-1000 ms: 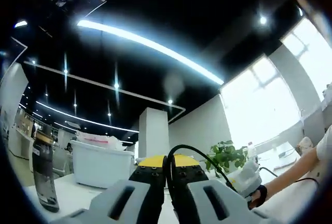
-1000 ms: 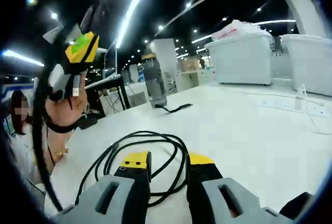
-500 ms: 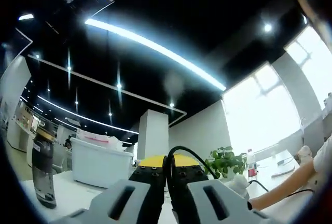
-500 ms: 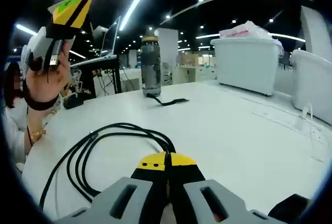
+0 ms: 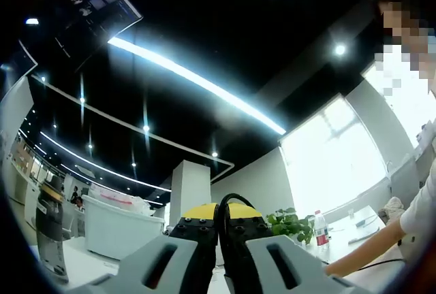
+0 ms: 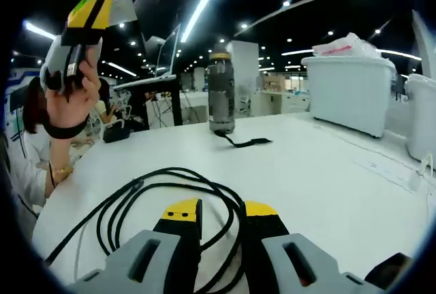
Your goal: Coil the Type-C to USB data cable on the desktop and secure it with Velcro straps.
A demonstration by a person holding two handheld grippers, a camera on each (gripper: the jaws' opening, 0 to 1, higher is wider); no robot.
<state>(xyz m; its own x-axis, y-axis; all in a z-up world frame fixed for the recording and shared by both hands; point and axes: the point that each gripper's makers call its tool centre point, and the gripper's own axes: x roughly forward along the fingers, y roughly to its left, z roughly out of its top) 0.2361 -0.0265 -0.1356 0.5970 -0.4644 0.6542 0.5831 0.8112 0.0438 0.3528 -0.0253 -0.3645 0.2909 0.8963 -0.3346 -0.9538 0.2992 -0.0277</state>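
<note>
The black data cable lies in loose loops on the white desk. My right gripper is low over the desk and open, with a strand of the cable running between its yellow-tipped jaws. My left gripper points up toward the ceiling and is shut on a short black loop of the cable that sticks out above its tips. In the right gripper view a hand holds the left gripper raised at the upper left. A black Velcro strap lies flat on the desk by the bottle.
A dark water bottle stands at the far side of the desk, seen as well as the bottle on the left. White storage bins and a white power strip line the right. A potted plant stands near a person's arm.
My right gripper was shut half a second ago and now stands open over the cable. The left gripper stays shut on the cable, and its view has tilted slightly.
</note>
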